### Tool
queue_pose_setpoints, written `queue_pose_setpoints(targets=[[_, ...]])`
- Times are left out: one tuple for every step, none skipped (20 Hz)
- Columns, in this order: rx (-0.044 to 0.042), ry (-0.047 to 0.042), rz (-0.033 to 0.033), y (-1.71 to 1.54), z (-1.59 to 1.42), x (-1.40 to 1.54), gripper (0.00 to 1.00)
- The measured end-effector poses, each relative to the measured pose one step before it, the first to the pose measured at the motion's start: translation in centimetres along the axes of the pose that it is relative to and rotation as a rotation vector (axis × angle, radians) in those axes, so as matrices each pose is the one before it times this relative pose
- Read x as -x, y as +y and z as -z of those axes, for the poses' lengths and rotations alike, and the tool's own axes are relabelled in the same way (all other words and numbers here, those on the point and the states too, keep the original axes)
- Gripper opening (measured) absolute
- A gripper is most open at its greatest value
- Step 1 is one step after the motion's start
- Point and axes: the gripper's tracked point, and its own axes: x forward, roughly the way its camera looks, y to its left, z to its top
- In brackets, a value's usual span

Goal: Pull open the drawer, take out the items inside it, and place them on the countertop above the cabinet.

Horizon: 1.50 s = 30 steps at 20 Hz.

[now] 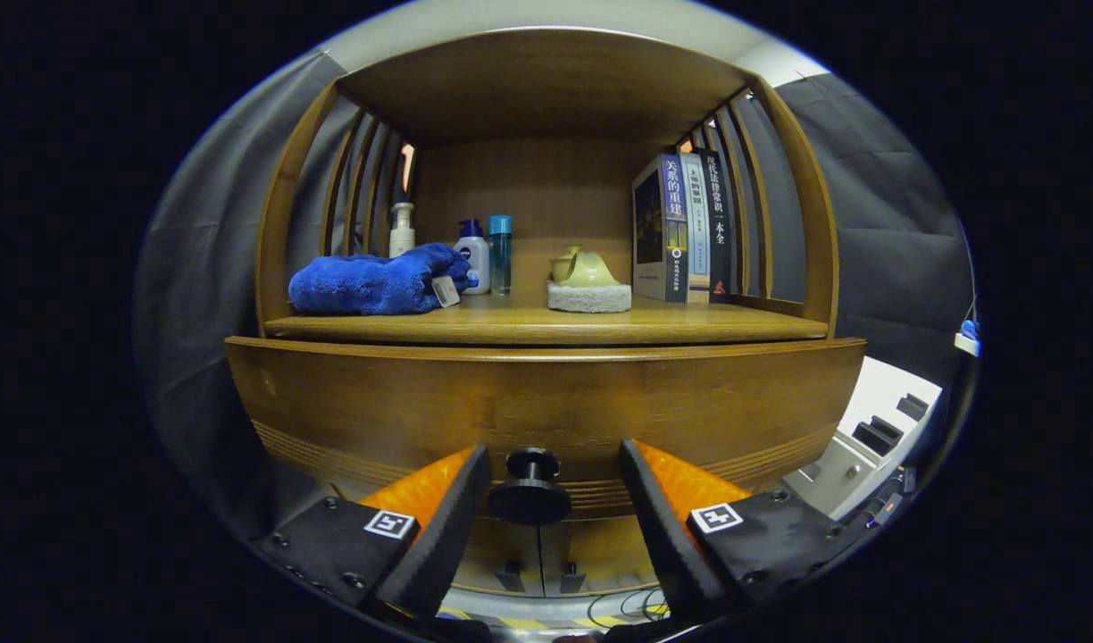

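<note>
A wooden cabinet fills the scene, with its drawer front (546, 402) closed right ahead of me. A dark round knob (529, 487) sticks out of the drawer's lower middle. My gripper (554, 473) is open, and the knob sits between the two fingers with a gap on each side, slightly closer to the left finger. The countertop (546, 323) above the drawer carries several things. The drawer's contents are hidden.
On the countertop lie a blue folded towel (372, 281), a pump bottle (402, 229), a white bottle (473, 254), a teal bottle (500, 253), a pale ornament on a pad (588, 281) and upright books (680, 228). A white unit (868, 438) stands at the lower right.
</note>
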Motion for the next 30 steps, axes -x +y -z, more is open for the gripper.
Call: queue_pose_setpoints(targets=[[0.00147, 0.00115, 0.00030, -0.021, -0.102, -0.486, 0.97], [0.00120, -0.00155, 0.00023, 0.056, -0.107, -0.410, 0.97], [0.00091, 0.00031, 0.00040, 0.004, -0.059, -0.444, 0.97], [0.00158, -0.00186, 0.00072, -0.029, -0.078, -0.415, 0.97], [0.00503, 0.00225, 0.00084, -0.016, 0.012, -0.408, 0.97], [0.00265, -0.00154, 0.00091, 0.030, -0.118, -0.399, 0.97], [0.00167, 0.00205, 0.00037, 0.028, -0.015, -0.362, 0.97], [-0.00033, 0.00259, 0.00506, 0.031, -0.051, -0.211, 0.97], [0.00711, -0.00507, 0.00294, 0.000, -0.044, -0.130, 0.97], [0.01217, -0.00671, 0.00334, 0.134, 0.127, 0.069, 0.97], [0.01765, -0.00527, 0.00274, 0.014, 0.121, -0.016, 0.97], [0.01449, -0.00488, 0.00253, -0.037, 0.014, -0.130, 0.97], [0.00266, 0.00060, 0.00078, -0.020, 0.078, 0.000, 0.98], [-0.00467, 0.00063, -0.00072, 0.082, 0.057, 0.034, 0.98], [-0.00183, 0.00214, -0.00049, -0.024, 0.016, -0.015, 0.98], [0.00210, -0.00043, 0.00004, -0.113, -0.090, 0.030, 0.98], [0.00078, 0.00201, -0.00010, -0.100, 0.044, 0.024, 0.98], [-0.00201, 0.00149, -0.00085, 0.044, -0.018, 0.027, 0.98], [-0.00022, 0.00296, -0.00324, 0.000, 0.033, 0.042, 0.98], [-0.00377, -0.00099, -0.01360, 0.266, -0.089, 0.153, 0.98], [-0.00234, -0.00712, -0.01039, 0.280, -0.265, 0.298, 0.98], [0.00204, -0.01146, -0.00370, 0.135, -0.459, 0.594, 0.98], [0.00573, -0.01828, 0.00070, -0.031, -0.730, 0.738, 0.98], [0.00209, -0.02141, 0.00319, -0.041, -0.929, 0.951, 0.98], [0.00420, -0.02045, 0.00200, -0.080, -1.018, 1.045, 0.98], [0.00163, -0.02110, 0.00709, -0.291, -1.178, 1.030, 0.98], [-0.00362, -0.02264, 0.00721, -0.476, -1.332, 1.119, 0.98], [-0.00593, -0.02614, 0.00186, -0.335, -1.351, 1.090, 0.98], [-0.00215, -0.02392, 0.00035, -0.313, -1.336, 1.019, 0.98], [0.00073, -0.01864, 0.00337, -0.511, -0.995, 0.869, 0.98]])
